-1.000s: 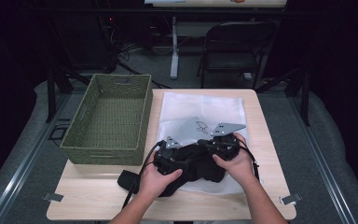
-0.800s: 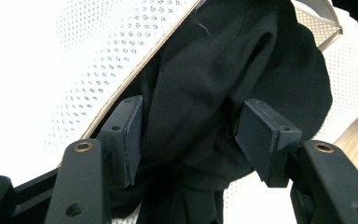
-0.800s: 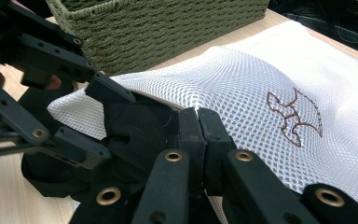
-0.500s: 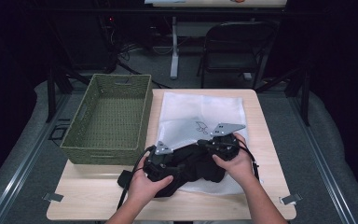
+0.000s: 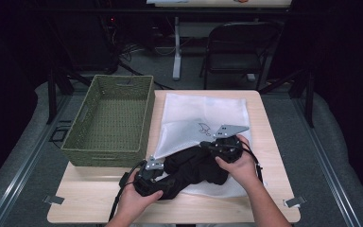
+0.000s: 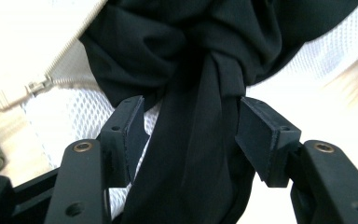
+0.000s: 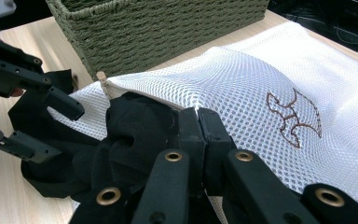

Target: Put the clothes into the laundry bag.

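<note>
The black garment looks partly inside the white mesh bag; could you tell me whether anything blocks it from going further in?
Nothing visible does. The black garment lies at the zipper opening of the white mesh bag, whose upper edge the right gripper pinches. The left gripper has the cloth between its open jaws. The green wicker basket stands apart, alongside.

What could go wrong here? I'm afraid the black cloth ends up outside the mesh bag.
The left gripper has open jaws around the black cloth, not pressing it, so the cloth may slip free. The right gripper pinches the mesh bag at its opening; a hard tug could pull the mesh loose or drag the bag.
</note>
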A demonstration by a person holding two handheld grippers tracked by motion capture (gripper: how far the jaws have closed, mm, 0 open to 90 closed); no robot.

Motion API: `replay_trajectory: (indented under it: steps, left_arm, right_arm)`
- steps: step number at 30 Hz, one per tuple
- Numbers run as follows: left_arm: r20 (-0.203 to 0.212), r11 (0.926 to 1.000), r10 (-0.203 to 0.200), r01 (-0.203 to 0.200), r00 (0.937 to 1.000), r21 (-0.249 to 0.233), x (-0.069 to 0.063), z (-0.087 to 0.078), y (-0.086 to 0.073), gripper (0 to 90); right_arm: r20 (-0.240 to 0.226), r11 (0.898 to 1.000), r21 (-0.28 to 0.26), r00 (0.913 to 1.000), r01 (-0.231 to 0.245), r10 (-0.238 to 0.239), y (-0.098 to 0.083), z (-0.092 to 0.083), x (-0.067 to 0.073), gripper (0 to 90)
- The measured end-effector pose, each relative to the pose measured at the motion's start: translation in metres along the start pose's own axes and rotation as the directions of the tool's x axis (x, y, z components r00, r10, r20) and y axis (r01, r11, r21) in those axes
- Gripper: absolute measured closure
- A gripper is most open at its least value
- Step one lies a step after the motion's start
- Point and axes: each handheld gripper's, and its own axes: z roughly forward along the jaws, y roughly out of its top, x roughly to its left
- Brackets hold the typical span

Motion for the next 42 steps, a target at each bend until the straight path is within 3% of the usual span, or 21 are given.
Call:
replay_trajectory:
  steps: [15,21,25,28,32,42]
  left_arm:
    - [-0.021,0.9979,0.011,-0.010,0.9997,0.064,0.002,0.009,-0.022,49.8]
    - [-0.023,0.9948,0.011,-0.009,0.9997,0.102,0.004,0.012,-0.023,75.7]
    - [-0.021,0.9942,0.012,-0.010,0.9997,0.107,0.005,0.012,-0.022,86.7]
    - [-0.025,0.9960,0.011,-0.008,0.9996,0.089,0.002,0.009,-0.019,87.8]
    - [-0.012,0.9997,0.011,-0.011,0.9999,0.023,-0.002,-0.004,-0.008,88.0]
    - [0.007,0.9949,0.073,-0.072,0.9973,-0.070,-0.017,-0.014,0.028,88.0]
  right_arm:
    - [-0.003,1.000,0.000,1.0000,0.002,-0.002,0.000,0.000,0.001,89.1]
    - [-0.005,1.000,0.001,1.0000,0.004,-0.004,0.000,0.000,0.002,89.1]
    - [-0.005,1.000,-0.001,1.0000,0.002,-0.002,0.000,0.000,0.002,89.1]
    - [-0.005,1.000,0.000,1.0000,0.002,-0.002,0.000,0.000,0.002,89.1]
    - [-0.005,1.000,0.000,1.0000,0.002,-0.002,0.000,0.000,0.002,89.1]
    - [-0.007,1.000,-0.002,1.0000,0.006,-0.006,0.001,0.001,0.003,89.1]
